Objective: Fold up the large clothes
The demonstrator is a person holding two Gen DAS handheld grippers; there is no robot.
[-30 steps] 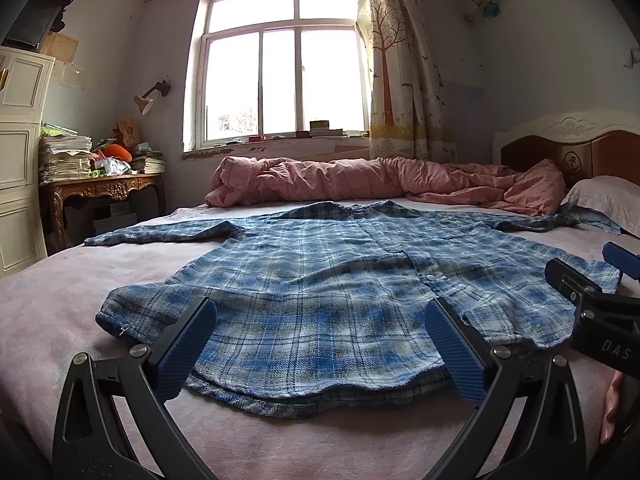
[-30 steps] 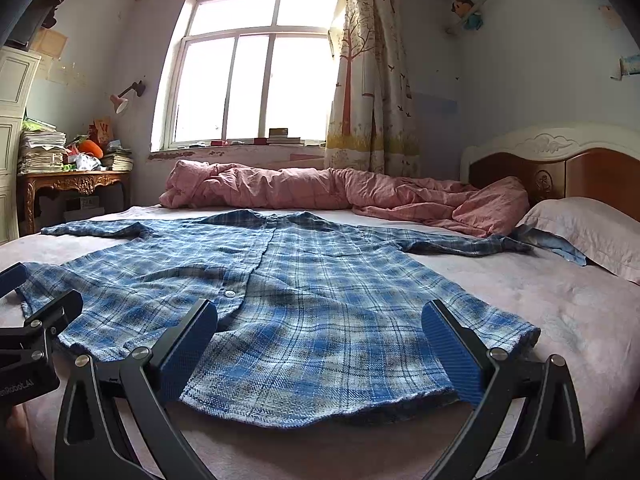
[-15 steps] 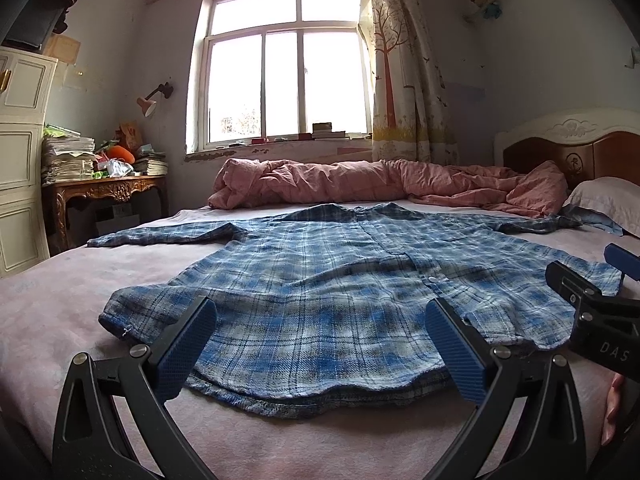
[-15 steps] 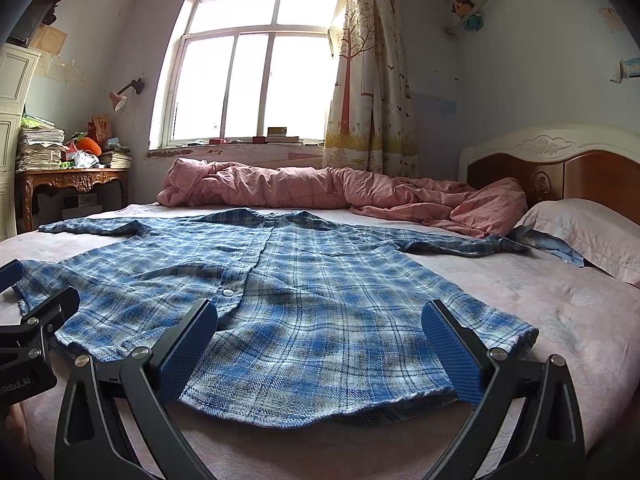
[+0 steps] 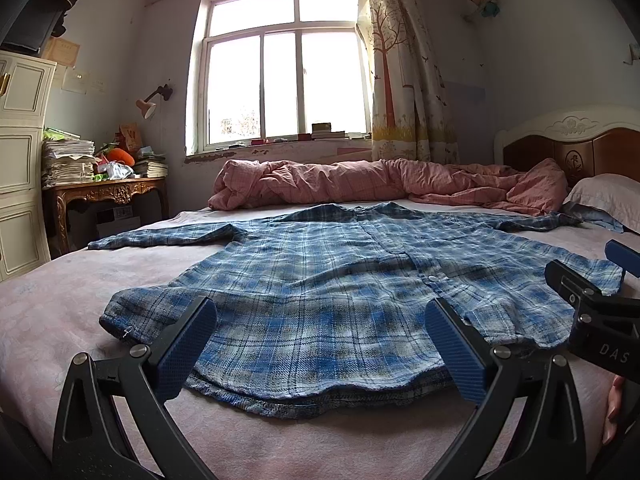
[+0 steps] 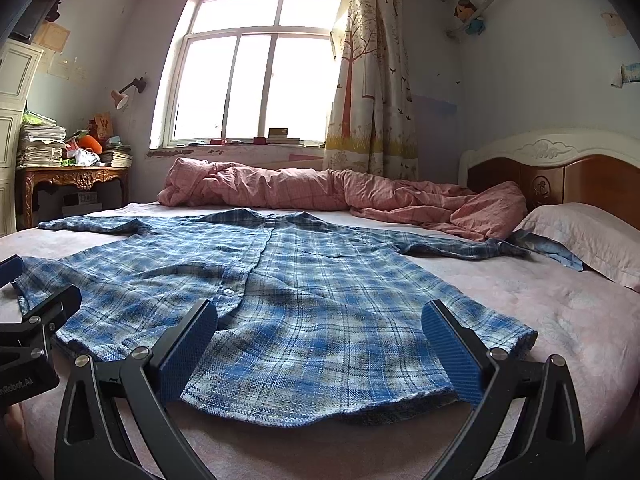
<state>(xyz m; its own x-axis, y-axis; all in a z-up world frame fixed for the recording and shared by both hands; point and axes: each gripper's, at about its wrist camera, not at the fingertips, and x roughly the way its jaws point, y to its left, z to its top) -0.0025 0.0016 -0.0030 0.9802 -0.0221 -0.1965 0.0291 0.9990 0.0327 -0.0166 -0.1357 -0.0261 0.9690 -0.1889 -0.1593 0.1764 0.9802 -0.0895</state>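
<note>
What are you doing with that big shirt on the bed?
A person is about to fold it. The blue checked shirt lies spread flat on the bed, front up, sleeves out to both sides. The person holds the left tongs and the right tongs, both open, just short of the shirt's bottom hem. Neither has gripped the cloth, so no fold has been made.

**Plaid shirt spread flat before our left gripper**

We see the blue plaid shirt (image 5: 320, 280) lying buttoned and flat on the pink bed (image 5: 60, 300), its hem nearest us. Our left gripper (image 5: 320, 348) hangs just short of that hem, jaws wide apart and empty. The right gripper (image 5: 592, 304) shows beyond the shirt's right edge.
</note>
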